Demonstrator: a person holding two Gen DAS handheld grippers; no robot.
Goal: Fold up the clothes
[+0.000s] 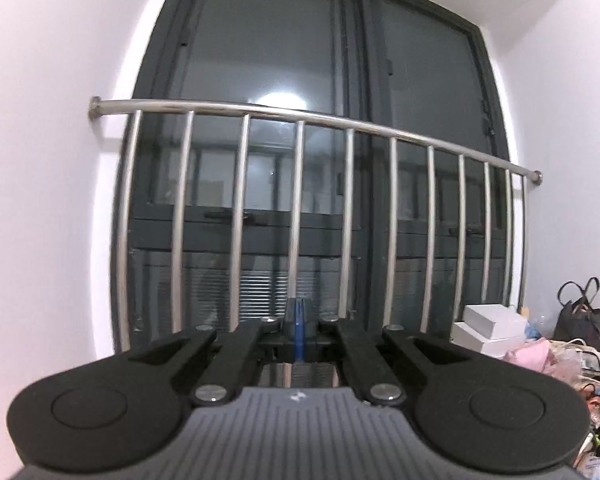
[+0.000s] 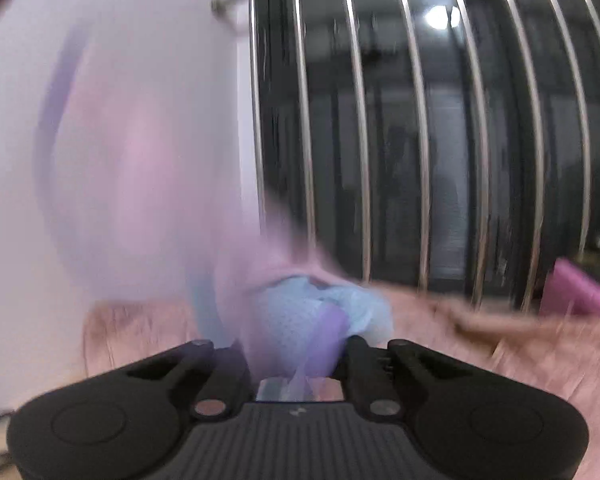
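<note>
My left gripper (image 1: 299, 322) is shut with nothing between its fingers; it is raised and points at a dark window behind a steel railing (image 1: 300, 120). My right gripper (image 2: 300, 320) is shut on a garment (image 2: 300, 304) of pink, light blue and purple fabric. The garment is bunched over the fingers and swings up to the left as a pale pink blur (image 2: 140, 168). The right fingertips are hidden by the cloth. A pink bedspread (image 2: 500, 344) lies below the right gripper.
The white wall (image 1: 40, 160) is on the left. White boxes (image 1: 492, 324), a dark handbag (image 1: 580, 316) and a heap of pink and mixed clothes (image 1: 540, 356) sit at the lower right of the left wrist view. A magenta item (image 2: 572, 288) lies on the bedspread by the railing.
</note>
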